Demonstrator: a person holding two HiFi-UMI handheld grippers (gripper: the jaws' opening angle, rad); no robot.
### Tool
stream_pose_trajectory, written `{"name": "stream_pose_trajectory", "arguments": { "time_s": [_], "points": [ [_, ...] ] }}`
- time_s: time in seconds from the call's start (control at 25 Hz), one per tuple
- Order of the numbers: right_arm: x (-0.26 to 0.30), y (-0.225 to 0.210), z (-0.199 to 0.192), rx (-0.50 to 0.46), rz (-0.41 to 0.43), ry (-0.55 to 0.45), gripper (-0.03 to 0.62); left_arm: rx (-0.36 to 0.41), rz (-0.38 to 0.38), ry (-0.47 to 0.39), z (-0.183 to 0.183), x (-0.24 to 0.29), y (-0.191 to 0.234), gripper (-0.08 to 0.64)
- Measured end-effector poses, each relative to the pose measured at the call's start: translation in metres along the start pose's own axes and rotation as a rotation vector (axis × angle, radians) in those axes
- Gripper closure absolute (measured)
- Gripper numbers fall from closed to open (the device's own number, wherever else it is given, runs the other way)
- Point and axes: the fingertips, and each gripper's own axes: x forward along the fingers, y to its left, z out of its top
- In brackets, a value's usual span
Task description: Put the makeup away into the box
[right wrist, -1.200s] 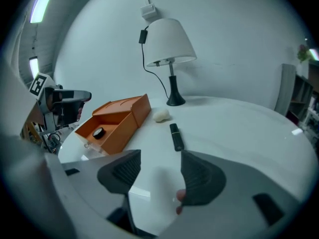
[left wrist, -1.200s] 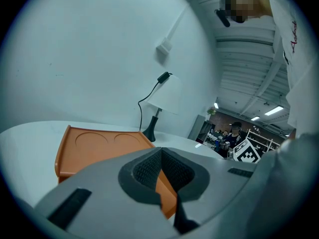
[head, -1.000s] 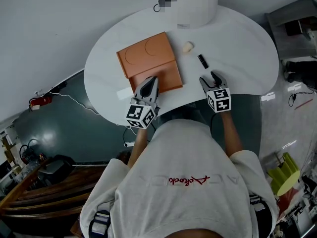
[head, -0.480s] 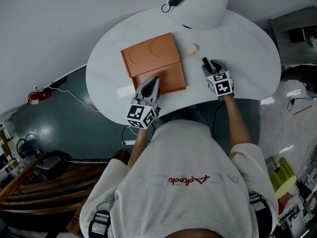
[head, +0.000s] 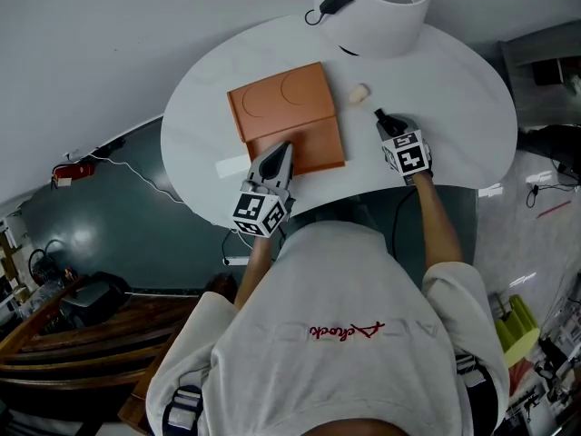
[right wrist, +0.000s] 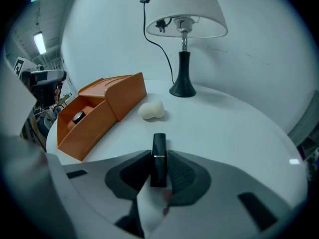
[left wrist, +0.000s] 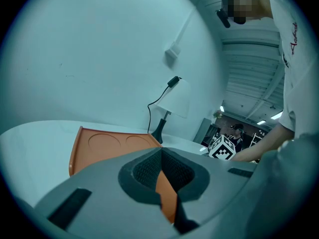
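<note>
An orange box (head: 286,116) lies open on the round white table (head: 445,71), its lid flat behind it. My left gripper (head: 280,149) is shut on the box's near wall; the orange wall (left wrist: 167,195) shows between its jaws. A black lipstick (right wrist: 158,156) lies right of the box, with its far end (head: 379,114) showing. My right gripper (head: 387,127) is over it, pointing steeply down. Its jaws are closing, and the pads touch the lipstick on both sides. A small round black item (right wrist: 78,116) sits inside the box (right wrist: 94,113).
A cream makeup sponge (head: 359,92) lies on the table between the box and the lamp; it also shows as a pale sponge (right wrist: 151,109) beyond the lipstick. A white lamp (head: 372,7) with a black cord stands at the far edge.
My right gripper has moved away from the table's near edge to the lipstick, and its jaws have come in around it. The left gripper has stayed at the box.
</note>
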Motion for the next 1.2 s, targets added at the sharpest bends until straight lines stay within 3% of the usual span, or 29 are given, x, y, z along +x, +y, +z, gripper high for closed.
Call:
{"name": "stream_pose_trajectory", "arguments": {
  "time_s": [0.16,0.44,0.76,0.92,1.2],
  "points": [
    [-0.008,-0.001,0.006,0.017,-0.03,-0.058,0.483,0.006,-0.004,-0.007,0.003,-0.001,-0.003,0.551],
    [-0.062,0.012,0.043,0.142,-0.081,-0.33,0.483,0.02,-0.002,-0.023,0.009,-0.005,-0.005,0.551],
    [-0.138,0.051,0.081,0.136,-0.124,-0.572,0.483,0.042,-0.014,-0.053,0.018,-0.01,-0.016,0.551],
    [-0.159,0.064,0.09,0.123,-0.118,-0.624,0.483,0.055,-0.013,-0.072,0.024,-0.017,-0.021,0.551],
    [-0.159,0.074,0.09,0.067,-0.084,-0.612,0.483,0.064,0.03,-0.11,0.031,-0.04,-0.017,0.551]
  ]
}}
